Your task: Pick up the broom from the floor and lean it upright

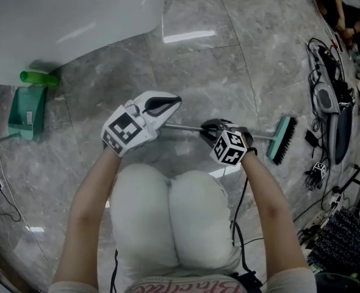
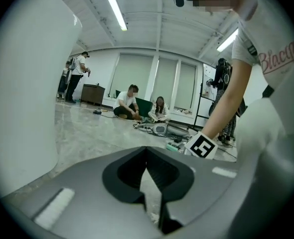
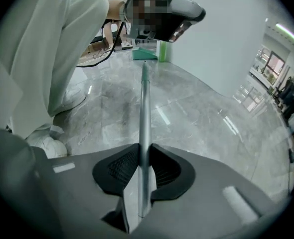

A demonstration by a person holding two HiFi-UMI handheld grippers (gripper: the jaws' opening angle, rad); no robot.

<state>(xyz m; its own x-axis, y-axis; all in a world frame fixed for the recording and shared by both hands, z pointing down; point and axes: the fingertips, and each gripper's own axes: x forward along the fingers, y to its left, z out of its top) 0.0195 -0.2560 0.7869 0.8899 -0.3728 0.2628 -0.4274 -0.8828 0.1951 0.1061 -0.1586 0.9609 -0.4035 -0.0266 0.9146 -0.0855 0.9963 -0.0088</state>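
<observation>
Crouched, both forearms reach forward: the right hand-held gripper (image 3: pixel 143 171) points steeply down, clamped on the broom (image 1: pixel 282 139) handle, and the left hand-held gripper (image 2: pixel 147 151) sits nearly level, jaws together and empty. Bare floor (image 1: pixel 229 66) opens toward 12 o'clock, while cables (image 1: pixel 326 96) crowd 3 o'clock. The broom's long axis runs from 9 to 3 o'clock, bristle head at 3.

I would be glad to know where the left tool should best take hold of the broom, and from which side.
Take the bare metal handle between the right tool, already shut on it, and the pole's free end. Bring the left tool down from above, jaws opened across the pole: it is thin, round and roughly level, while the brush head is bulky.
</observation>
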